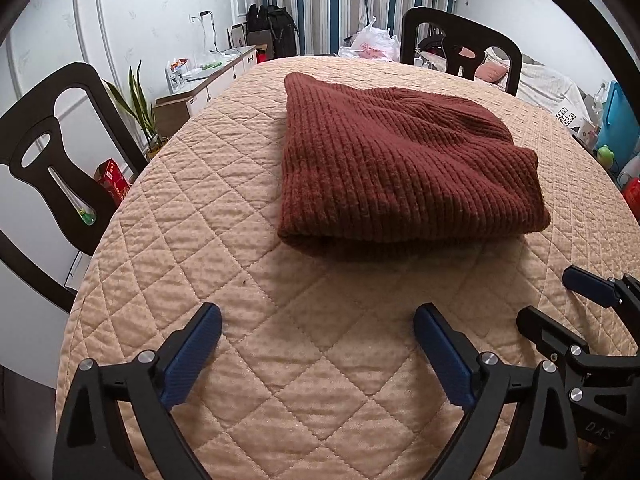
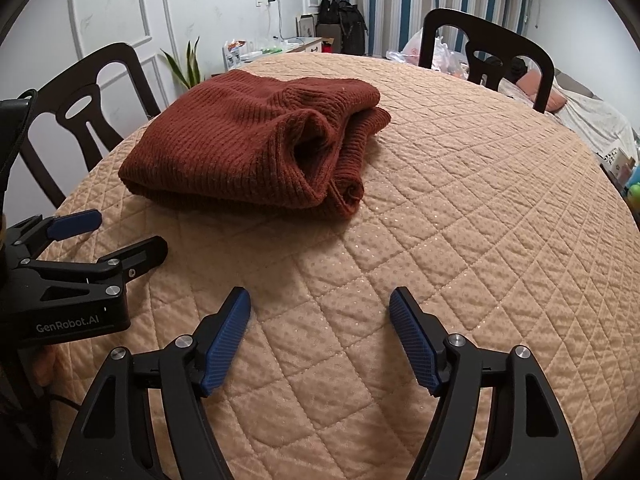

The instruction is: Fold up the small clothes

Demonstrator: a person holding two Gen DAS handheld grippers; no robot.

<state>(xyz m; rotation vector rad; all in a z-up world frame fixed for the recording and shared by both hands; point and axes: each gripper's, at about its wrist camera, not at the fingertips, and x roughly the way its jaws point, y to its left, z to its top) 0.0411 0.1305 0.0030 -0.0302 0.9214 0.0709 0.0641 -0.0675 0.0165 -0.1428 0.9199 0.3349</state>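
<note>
Folded rust sweater (image 1: 404, 164) sits on the quilted bench (image 1: 248, 360); both claws, left (image 1: 318, 320) and right (image 2: 320, 298), gape empty, "GenRobot.AI" printed on left.

Both claws' bases were cut off by the bottom edge in their own views. In left wrist view the right claw (image 1: 560, 300) was clipped at the right edge, w/ only one blue pad showing. Sweater (image 1: 396, 160) hid the counter (image 1: 280, 360) under it; its inner layers weren't visible. Items on the sideboard (image 1: 208, 76) were too small to ID. Chair (image 1: 48, 168) was partly cut by the frame edge.
</note>
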